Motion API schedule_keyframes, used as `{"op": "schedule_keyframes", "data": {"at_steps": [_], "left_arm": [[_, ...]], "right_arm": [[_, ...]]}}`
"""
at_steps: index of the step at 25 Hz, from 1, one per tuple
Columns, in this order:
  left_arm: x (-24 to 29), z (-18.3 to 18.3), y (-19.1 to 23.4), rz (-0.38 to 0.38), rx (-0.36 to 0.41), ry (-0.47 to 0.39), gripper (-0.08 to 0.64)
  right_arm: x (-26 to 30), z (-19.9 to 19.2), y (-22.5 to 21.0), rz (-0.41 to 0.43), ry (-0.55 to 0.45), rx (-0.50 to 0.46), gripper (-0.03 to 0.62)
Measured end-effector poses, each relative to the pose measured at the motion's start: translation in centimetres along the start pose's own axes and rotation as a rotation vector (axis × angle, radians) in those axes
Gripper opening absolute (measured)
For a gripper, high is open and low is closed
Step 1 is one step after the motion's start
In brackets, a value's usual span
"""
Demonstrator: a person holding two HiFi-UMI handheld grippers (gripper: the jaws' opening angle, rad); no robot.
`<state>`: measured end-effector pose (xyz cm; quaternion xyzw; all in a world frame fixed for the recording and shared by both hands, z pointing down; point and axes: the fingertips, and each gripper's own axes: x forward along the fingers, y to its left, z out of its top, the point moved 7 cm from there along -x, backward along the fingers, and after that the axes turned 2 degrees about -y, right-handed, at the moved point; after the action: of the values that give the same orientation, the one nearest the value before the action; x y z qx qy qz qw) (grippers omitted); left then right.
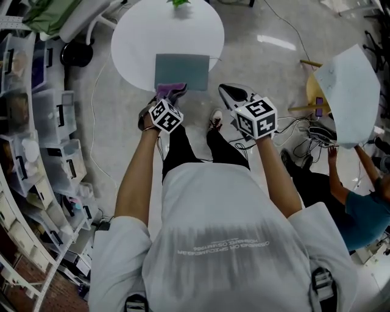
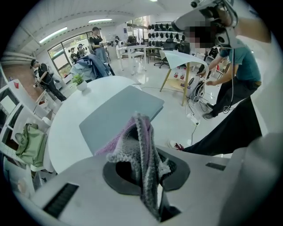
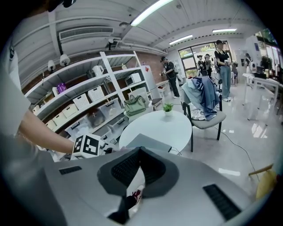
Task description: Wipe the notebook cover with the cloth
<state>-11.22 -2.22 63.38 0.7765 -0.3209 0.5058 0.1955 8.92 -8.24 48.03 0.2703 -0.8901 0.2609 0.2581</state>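
Head view: the person stands at a round white worktop (image 1: 143, 39) with both bare forearms extended forward and down, elbows bent.

1. Left gripper (image 1: 166, 97): held at the near edge of the worktop, fingers pointing away from the body. In the left gripper view the fingers are clamped on a purple-and-grey cloth (image 2: 142, 148), which stands up in a bunched fold between them.
2. Cloth position: in the head view it overlaps the near edge of the grey notebook (image 1: 183, 68), toward its left corner. Whether it presses on the cover cannot be told.
3. Notebook: closed and flat on the worktop, on the side nearest the person. A small potted plant (image 1: 180, 3) stands at the far edge.
4. Right gripper (image 1: 230, 91): held off the worktop, to the right of the notebook and above the floor, apart from the left gripper. In the right gripper view its fingers meet at the tips with nothing between them; a shoe (image 3: 135, 195) shows through the gap behind the tips.
5. Marker cubes sit on top of both grippers, covering the hands.
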Motion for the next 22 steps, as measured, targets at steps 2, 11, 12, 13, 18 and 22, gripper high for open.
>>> {"op": "schedule_keyframes", "data": {"at_steps": [2,11,12,13,18,22], "left_arm": [[-1.1,0.2,0.7,0.037,-0.022,-0.050,0.051],[-4.2,5.0,6.6,0.193,0.023,-0.185,0.051],[-4.2,5.8,7.2,0.199,0.028,-0.190,0.051],[-4.0,6.6,7.7,0.206,0.035,-0.195,0.051],[-2.2,9.9,10.4,0.231,0.084,-0.204,0.051],[0.4,11.8,12.0,0.209,0.097,-0.181,0.051]], "right_arm": [[0.0,0.2,-0.2,0.000,-0.001,-0.003,0.002],[0.0,0.3,-0.8,-0.035,-0.013,0.038,0.002],[0.0,0.2,-0.9,-0.042,-0.014,0.044,0.002],[0.1,0.2,-0.9,-0.050,-0.014,0.050,0.003],[0.0,0.0,-1.2,-0.101,-0.018,0.094,0.003],[-0.5,-0.5,-1.8,-0.152,-0.014,0.116,0.002]]}}
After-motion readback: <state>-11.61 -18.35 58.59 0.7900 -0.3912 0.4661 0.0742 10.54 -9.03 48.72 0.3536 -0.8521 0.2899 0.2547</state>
